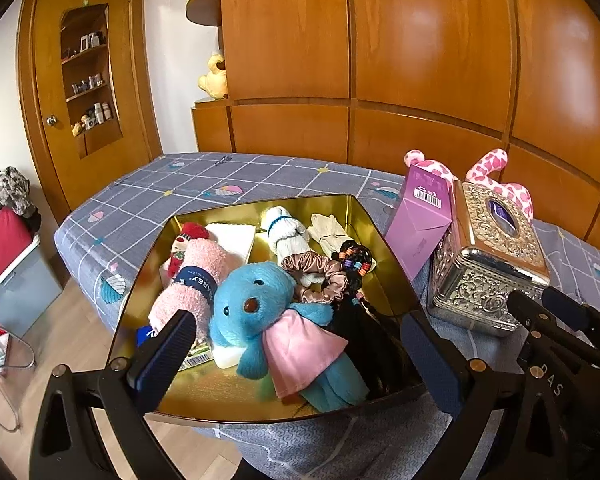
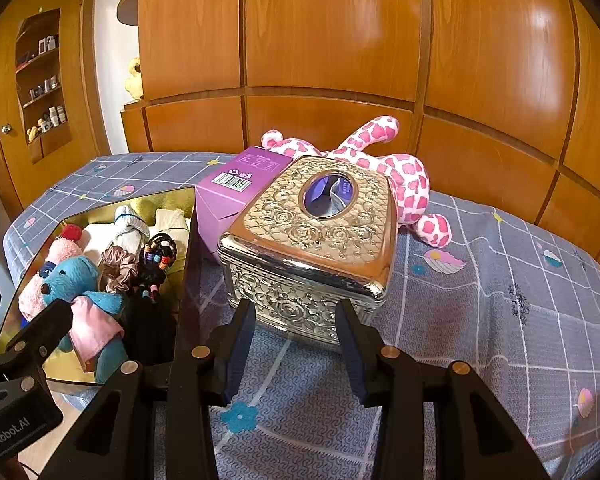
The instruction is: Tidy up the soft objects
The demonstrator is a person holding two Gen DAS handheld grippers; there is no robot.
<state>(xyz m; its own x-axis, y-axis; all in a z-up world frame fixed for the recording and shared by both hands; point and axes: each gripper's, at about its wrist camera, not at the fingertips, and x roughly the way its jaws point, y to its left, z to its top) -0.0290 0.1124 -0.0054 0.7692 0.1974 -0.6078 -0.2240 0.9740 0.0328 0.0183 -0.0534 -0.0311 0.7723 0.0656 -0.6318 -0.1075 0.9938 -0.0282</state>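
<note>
A gold tin [image 1: 236, 404] sits on the bed's near corner and holds several soft things: a blue plush bear [image 1: 256, 300] in a pink dress, a rolled pink towel [image 1: 192, 276], a white sock doll [image 1: 284, 232], a brown scrunchie [image 1: 320, 276] and beaded black hair ties [image 1: 354, 260]. My left gripper [image 1: 298, 322] hangs open and wide over the tin's near side, with the bear lying below and beyond its fingers. A pink-spotted plush [image 2: 404, 176] lies behind the ornate silver tissue box [image 2: 312, 240]. My right gripper [image 2: 294, 312] is open and empty just in front of that box.
A purple carton [image 2: 228, 188] leans between the tin and the tissue box. The bed has a grey checked sheet [image 2: 500, 280] with free room to the right. Wooden wardrobe panels [image 2: 340, 40] close off the back. A bin and clutter stand on the floor at left [image 1: 12, 264].
</note>
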